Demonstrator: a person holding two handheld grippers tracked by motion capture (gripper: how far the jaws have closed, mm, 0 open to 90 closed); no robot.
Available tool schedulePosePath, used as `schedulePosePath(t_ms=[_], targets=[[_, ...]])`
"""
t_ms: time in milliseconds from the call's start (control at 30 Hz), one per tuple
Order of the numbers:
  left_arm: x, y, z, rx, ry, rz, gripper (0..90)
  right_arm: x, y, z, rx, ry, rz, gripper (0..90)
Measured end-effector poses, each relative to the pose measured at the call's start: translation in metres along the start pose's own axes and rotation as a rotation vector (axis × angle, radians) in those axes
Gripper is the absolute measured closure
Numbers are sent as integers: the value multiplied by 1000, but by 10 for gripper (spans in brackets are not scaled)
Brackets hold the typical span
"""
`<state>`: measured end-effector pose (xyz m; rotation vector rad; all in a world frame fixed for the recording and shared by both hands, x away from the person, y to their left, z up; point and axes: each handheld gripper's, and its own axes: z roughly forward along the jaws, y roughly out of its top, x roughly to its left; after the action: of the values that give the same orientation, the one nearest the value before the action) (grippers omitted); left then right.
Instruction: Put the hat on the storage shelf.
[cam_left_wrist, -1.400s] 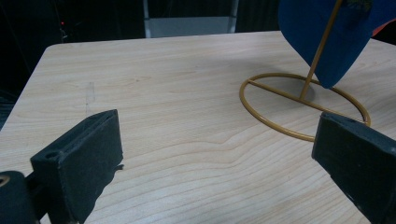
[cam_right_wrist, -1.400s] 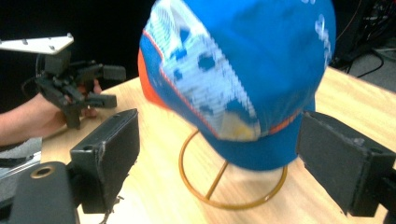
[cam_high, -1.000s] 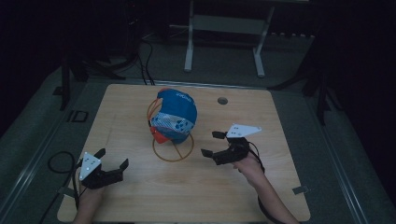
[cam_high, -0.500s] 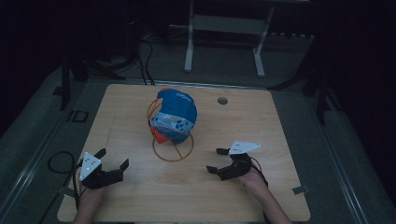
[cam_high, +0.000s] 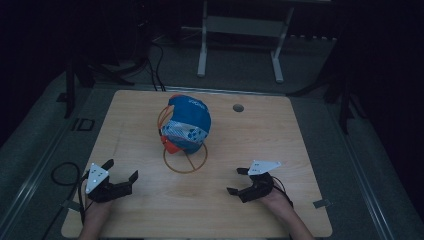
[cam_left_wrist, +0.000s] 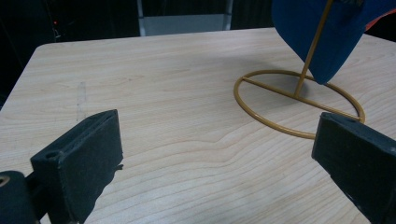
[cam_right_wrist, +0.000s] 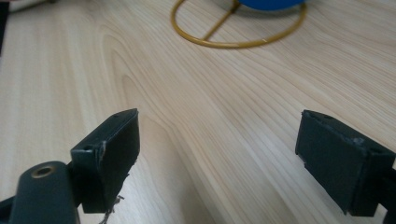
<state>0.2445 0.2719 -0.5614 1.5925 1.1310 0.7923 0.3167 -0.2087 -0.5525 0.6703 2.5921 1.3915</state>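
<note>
A blue fabric cap with a white patterned panel and an orange brim (cam_high: 187, 125) hangs on a thin gold wire stand with a round ring base (cam_high: 185, 161), out in the middle of the light wooden tabletop (cam_high: 280, 150). Both of my tools sit low near the front edge, well apart from it: my left gripper (cam_high: 121, 176) at the near left, my right gripper (cam_high: 240, 182) at the near right. On each, the fingers are spread wide with nothing between them; in the left gripper view one black finger (cam_left_wrist: 81, 161) frames bare wood, with the ring base beyond, and in the right gripper view a finger (cam_right_wrist: 109, 149) does the same.

What worries me is the stand. It looks light and top-heavy, with the cap leaning off to one side of the upright wire, so a sideways nudge from either hand would probably tip it or skate the ring across the smooth wood. If I close on loose cloth alone, I judge the cap could drag the stand along rather than lift free. Coming in from both sides unevenly could twist it, and my trailing cables might snag the ring if I sweep low
</note>
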Motion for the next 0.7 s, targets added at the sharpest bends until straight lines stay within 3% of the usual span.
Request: schedulePosePath(t_ms=[333,500,700], targets=[[0,-1,1,6,1,0,24,-10,-22,-24,-15,-78,6,137],[0,-1,2,6,0,-1,24,-14,-28,-33,-19,-80,7,137],[0,-2,3,11,-1,0,24,-27,-36,-46,-44,-118,55,137]])
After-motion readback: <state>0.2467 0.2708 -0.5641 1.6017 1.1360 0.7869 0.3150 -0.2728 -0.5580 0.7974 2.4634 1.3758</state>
